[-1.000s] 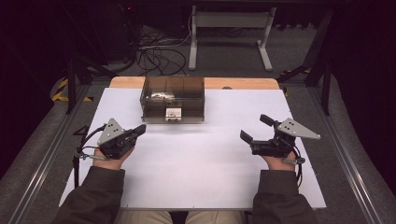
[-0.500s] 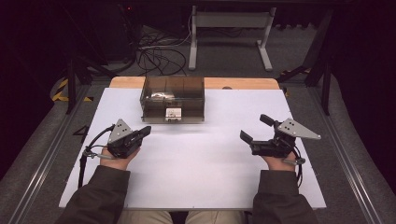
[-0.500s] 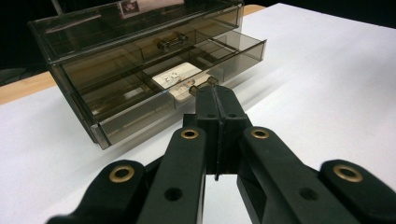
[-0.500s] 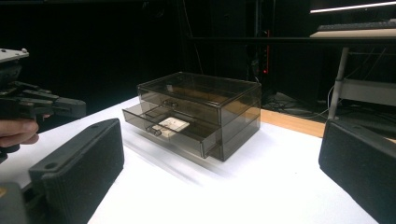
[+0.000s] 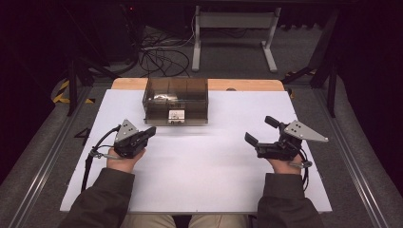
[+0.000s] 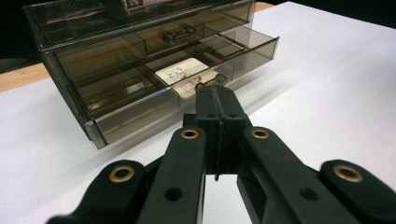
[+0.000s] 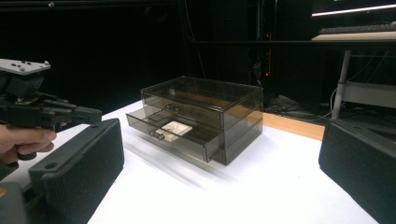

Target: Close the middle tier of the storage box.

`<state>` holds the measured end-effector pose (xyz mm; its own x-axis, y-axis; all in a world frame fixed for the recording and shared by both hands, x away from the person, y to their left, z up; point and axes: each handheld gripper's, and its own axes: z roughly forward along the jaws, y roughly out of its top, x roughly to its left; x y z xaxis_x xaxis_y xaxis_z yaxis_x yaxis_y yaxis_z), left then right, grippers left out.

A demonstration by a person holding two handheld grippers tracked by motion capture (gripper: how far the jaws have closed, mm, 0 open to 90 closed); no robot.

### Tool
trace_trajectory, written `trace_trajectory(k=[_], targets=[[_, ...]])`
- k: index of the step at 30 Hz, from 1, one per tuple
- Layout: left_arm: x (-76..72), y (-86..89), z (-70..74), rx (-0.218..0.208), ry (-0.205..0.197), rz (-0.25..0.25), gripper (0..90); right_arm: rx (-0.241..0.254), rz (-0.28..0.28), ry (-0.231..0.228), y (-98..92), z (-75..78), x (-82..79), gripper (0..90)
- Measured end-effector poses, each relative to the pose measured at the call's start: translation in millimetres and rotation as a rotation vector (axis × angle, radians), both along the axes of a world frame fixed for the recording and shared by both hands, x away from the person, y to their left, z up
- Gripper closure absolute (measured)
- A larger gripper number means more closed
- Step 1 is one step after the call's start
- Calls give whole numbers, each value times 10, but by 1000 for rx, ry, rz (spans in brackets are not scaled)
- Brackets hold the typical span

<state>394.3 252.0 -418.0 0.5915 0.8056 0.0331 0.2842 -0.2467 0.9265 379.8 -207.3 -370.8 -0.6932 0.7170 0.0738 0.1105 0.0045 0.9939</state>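
A smoky clear two-drawer box (image 5: pixel 176 99) stands at the back middle of the white table top (image 5: pixel 199 185). Its lower drawer (image 6: pixel 187 86) is pulled partly out and holds a white card (image 6: pixel 181 73); a small metal piece (image 6: pixel 176 33) lies in the upper drawer. My left gripper (image 5: pixel 150 131) is shut with nothing in it, held just in front of and left of the box, its jaws (image 6: pixel 215 100) pointing at the open drawer's front. My right gripper (image 5: pixel 261 130) hangs open and empty to the right, a good way from the box (image 7: pixel 201 116).
A strip of bare wood (image 5: pixel 247 84) edges the table behind the box. Beyond it stand a metal frame (image 5: pixel 233 33) and loose cables (image 5: pixel 161 57) on the dark floor. Rails (image 5: pixel 43 161) run along both table sides.
My left gripper has slid a little to the right, nearer the box's front. The right gripper and the box have kept still.
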Motion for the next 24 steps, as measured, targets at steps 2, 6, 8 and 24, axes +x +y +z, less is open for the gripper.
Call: trace_trajectory(k=[2,6,8,24], targets=[[16,-4,-10,1,2,5,900,2,-2,-2,0,6,-3,7],[54,-2,-36,3,9,17,900,3,1,-2,5,13,-7,7],[78,1,-54,7,14,25,900,3,2,-1,9,12,-6,7],[264,14,-168,-6,53,76,900,9,7,-3,11,22,-10,7]])
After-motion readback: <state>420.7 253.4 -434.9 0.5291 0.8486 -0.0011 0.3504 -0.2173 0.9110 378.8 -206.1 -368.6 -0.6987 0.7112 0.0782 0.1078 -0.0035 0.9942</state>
